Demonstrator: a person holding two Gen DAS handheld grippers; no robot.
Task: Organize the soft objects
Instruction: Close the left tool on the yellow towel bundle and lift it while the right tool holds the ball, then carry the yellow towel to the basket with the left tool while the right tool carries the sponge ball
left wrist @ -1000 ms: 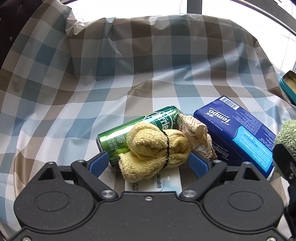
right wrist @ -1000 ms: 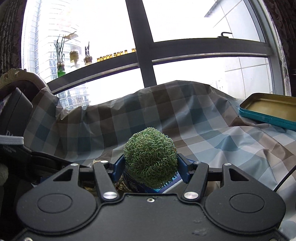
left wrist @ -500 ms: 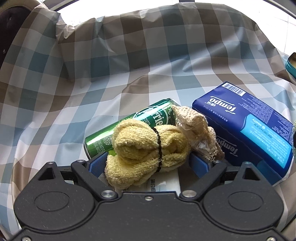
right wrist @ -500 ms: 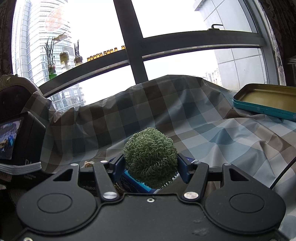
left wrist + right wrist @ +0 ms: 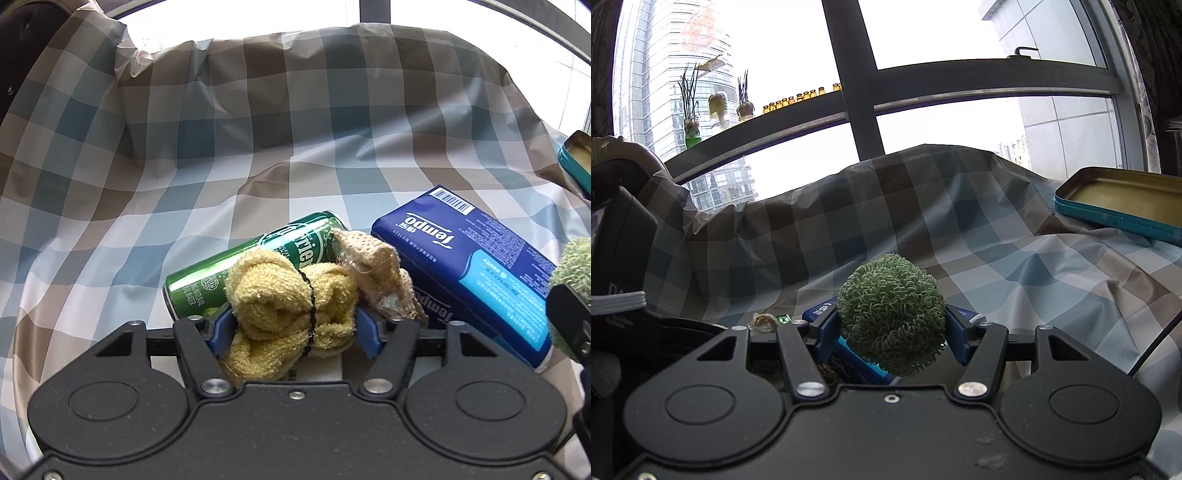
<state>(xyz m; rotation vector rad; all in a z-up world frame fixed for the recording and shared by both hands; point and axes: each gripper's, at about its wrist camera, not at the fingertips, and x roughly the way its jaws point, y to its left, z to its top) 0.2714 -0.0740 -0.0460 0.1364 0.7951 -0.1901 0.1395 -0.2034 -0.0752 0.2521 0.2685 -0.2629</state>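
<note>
Yellow towel bundle (image 5: 291,299), rolled and cinched by a thin black band (image 5: 309,314), sits on white paper (image 5: 317,374) atop the checked cloth (image 5: 258,147). Clamped now by the left gripper (image 5: 293,326): blue pads (image 5: 220,328) press into both sides of the terry, jaws having just been closing, with the bundle between them. Leans against a green can (image 5: 229,269) lying on its side just behind. Touched on its right by a beige knitted piece (image 5: 373,266) wrapped partly in clear film. Beyond that, a blue tissue pack (image 5: 476,266), lying flat, touching the knitted piece. At the far right edge, a corner of a teal tin tray (image 5: 574,162).

Green curly ball (image 5: 891,315) gripped in the right gripper (image 5: 891,334), blue pads (image 5: 955,336) squeezing it from left and right, held above the tissue pack (image 5: 857,363), whose blue corner shows beneath. Seen also from the left wrist as a fuzzy green edge (image 5: 574,273) at the right border. Teal tin tray (image 5: 1123,203) resting open and shallow on the cloth (image 5: 997,240) well to the right. Behind the draped cloth, a window frame (image 5: 857,81) with a row of small amber bottles (image 5: 798,99) and 3 plant pots (image 5: 716,110) on its ledge. Dark shape at the far left, not clear enough to name.
</note>
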